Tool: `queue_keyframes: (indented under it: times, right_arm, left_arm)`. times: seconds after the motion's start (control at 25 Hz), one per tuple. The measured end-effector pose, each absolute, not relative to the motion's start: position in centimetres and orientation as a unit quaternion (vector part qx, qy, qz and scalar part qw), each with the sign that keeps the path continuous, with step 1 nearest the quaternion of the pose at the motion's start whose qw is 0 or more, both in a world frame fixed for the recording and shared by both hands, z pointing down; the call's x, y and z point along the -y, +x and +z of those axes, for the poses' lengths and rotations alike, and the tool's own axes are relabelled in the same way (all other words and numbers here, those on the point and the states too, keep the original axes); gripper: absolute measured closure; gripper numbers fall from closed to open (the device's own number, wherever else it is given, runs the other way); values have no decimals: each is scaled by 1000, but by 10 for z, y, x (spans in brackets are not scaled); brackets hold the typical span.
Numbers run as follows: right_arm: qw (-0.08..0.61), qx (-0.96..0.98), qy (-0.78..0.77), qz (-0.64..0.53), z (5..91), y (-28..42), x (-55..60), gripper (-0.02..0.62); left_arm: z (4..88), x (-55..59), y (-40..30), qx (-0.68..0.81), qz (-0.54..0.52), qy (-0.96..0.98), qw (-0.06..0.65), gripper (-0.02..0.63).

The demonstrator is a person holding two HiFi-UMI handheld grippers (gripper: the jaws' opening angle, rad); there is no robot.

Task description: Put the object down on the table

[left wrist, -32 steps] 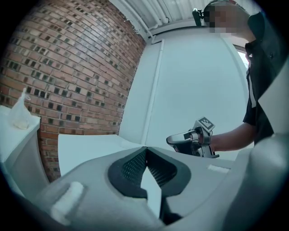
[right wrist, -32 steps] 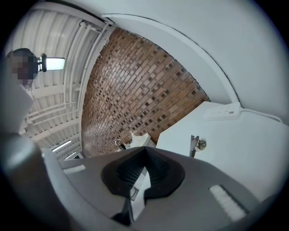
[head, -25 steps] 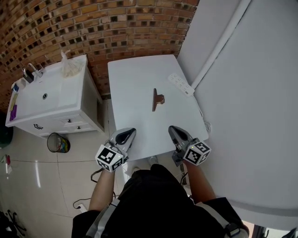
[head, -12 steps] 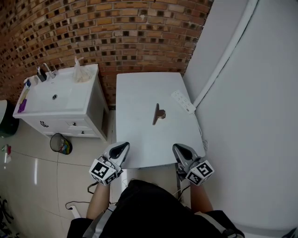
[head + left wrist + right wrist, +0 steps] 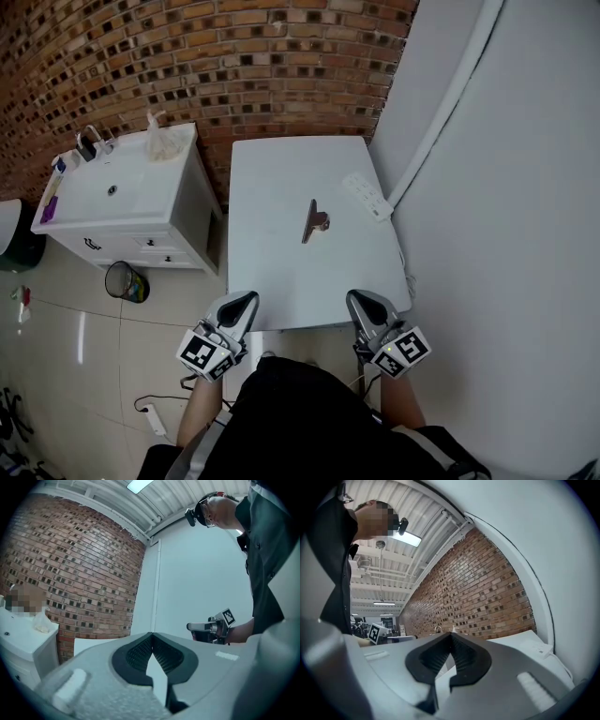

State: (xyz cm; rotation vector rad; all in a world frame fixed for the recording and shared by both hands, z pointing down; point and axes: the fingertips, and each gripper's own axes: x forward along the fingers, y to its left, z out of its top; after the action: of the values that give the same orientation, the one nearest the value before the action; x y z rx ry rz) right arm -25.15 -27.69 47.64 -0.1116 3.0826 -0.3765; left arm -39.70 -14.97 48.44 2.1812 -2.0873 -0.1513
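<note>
Left gripper [image 5: 242, 302] and right gripper [image 5: 360, 302] both clenched empty at the white table's [image 5: 272, 178] near edge; small brown object [image 5: 313, 221] lies mid-table, well apart, probably light, rigid, best pinched across its thin bar.

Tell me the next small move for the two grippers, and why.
Probably none beyond resting both hands away from the table: the brown object lies alone at its middle, and the left gripper and right gripper are shut on nothing at the near edge, so the put-down looks done.
</note>
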Motion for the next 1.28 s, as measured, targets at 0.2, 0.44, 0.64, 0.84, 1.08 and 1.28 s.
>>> queue_keyframes:
  times: [0.2,0.44,0.64,0.84,1.08,1.28]
  right_arm:
    - [16,-992,-23,-123,468,-237,279,589]
    - [7,-996,5,-92,474,-220,274,589]
    - [9,-996,9,-88,478,-214,271,589]
    - [16,-996,7,-86,472,-216,266,589]
    - [23,-996,-2,-90,463,-222,273,589]
    - [27,-996,-2,-84,461,-232,274,589]
  left_arm:
    - [475,157,-379,690,-43,720,59,606]
    - [486,149,-350,706,-43,703,69,606]
    - [490,147,-338,707,-40,703,68,606]
    - [483,144,-345,709,-42,702,58,606]
    - [479,149,-355,706,-48,704,55,606]
    - [475,155,-362,701,-50,710,50,606]
